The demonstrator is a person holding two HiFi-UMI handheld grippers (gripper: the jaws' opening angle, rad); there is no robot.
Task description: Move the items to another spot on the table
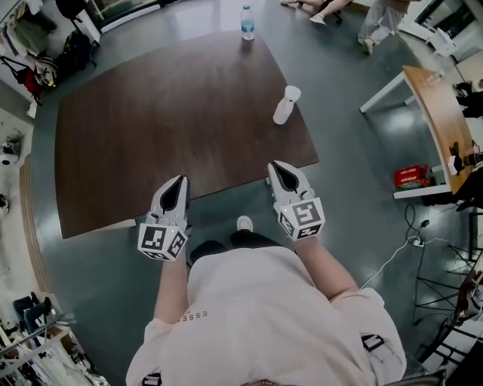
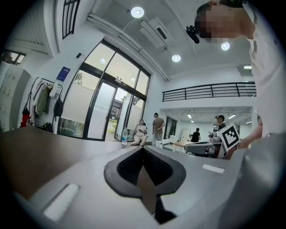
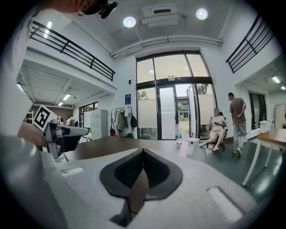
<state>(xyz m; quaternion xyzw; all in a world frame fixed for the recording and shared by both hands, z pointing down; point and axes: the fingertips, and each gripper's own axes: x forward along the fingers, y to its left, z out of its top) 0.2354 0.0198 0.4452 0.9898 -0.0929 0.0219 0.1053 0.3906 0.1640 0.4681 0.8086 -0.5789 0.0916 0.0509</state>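
A clear water bottle [image 1: 247, 22] stands at the far edge of the dark brown table [image 1: 151, 136]. A white cylinder-shaped container [image 1: 286, 104] stands near the table's right edge. Both grippers hover at the near edge, well short of either item. My left gripper [image 1: 181, 179] is shut with nothing in it, and so is my right gripper [image 1: 275, 165]. In the left gripper view the shut jaws [image 2: 143, 147] point across the tabletop toward the bottle [image 2: 124, 136]. The right gripper view shows its shut jaws [image 3: 143, 150], with the bottle [image 3: 178, 134] and the white container [image 3: 193, 145] far ahead.
A lighter wooden table [image 1: 434, 113] stands at the right, with a red box [image 1: 411, 176] and cables [image 1: 400, 249] on the floor by it. Several people sit or stand beyond the table by the glass doors [image 3: 170, 112]. Bags and racks line the left wall.
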